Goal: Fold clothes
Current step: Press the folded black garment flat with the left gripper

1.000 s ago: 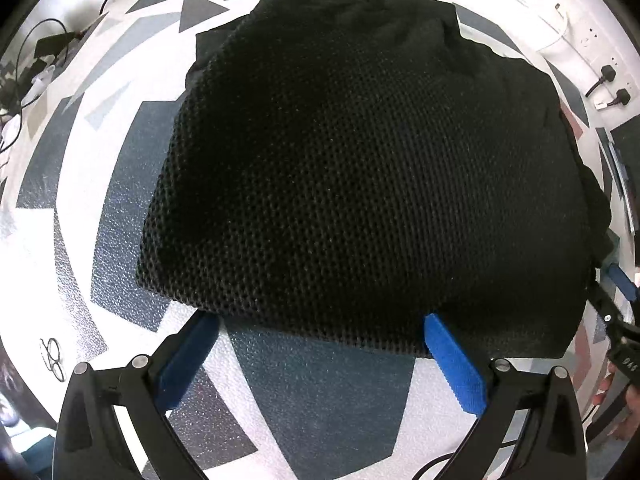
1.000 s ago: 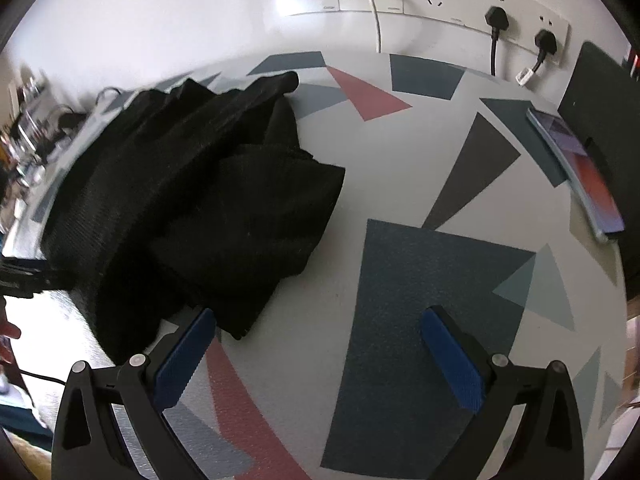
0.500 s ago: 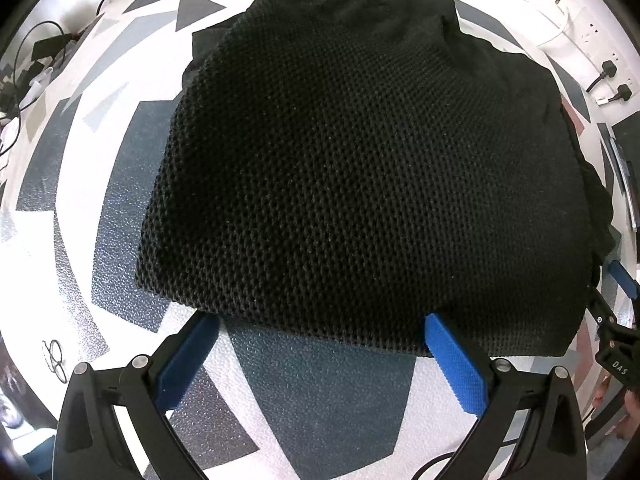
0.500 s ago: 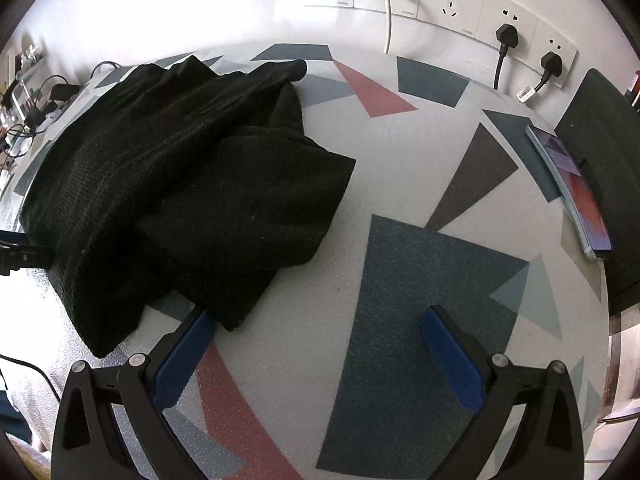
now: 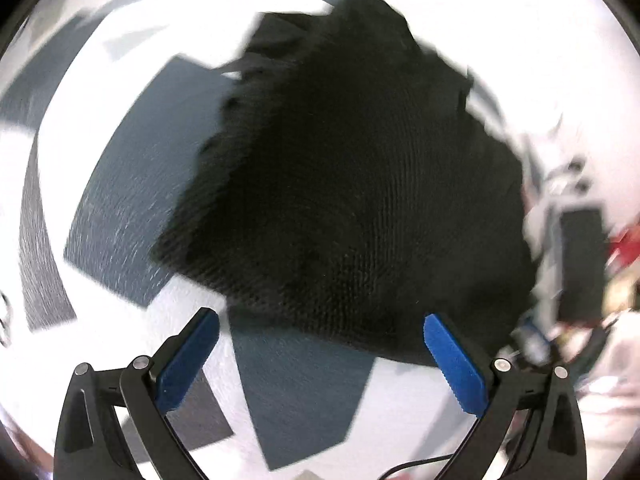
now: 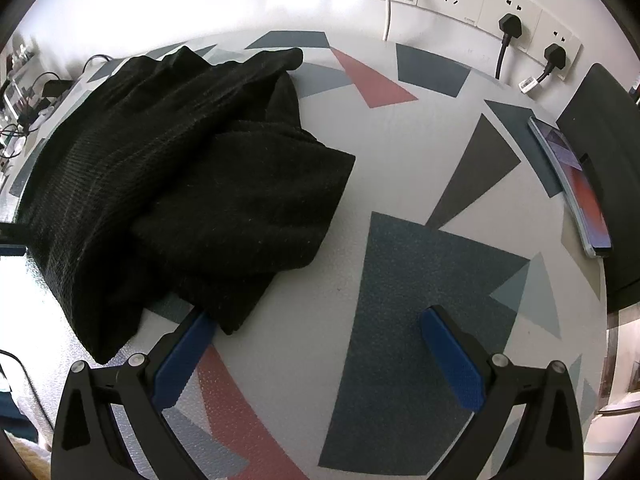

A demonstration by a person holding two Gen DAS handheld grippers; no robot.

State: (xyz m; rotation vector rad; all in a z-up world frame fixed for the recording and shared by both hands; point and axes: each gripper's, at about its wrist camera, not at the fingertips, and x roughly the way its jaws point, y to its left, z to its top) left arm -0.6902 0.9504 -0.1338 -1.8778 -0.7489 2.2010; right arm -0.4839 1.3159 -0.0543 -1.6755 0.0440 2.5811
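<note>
Bench (image 6: 400, 168) white with grey, blue and red geometric shapes. Black knit garment (image 6: 192, 184) lies on it in a bunched, partly folded heap, toward the left in the right wrist view; the same garment (image 5: 352, 200) fills the centre of the left wrist view, which is motion-blurred. Right wrist view alone shows the wall sockets (image 6: 516, 12) with two black plugs and a white cable, a dark panel (image 6: 604, 184) at the bench's right edge and a flat phone-like device (image 6: 576, 188) beside it. Left wrist view alone shows blurred clutter at right, not identifiable. Left claw (image 5: 320, 344) spread wide, empty, garment's near edge just ahead. Right claw (image 6: 316, 344) spread wide, empty; its left finger sits at the garment's lowest corner, contact unclear.
</note>
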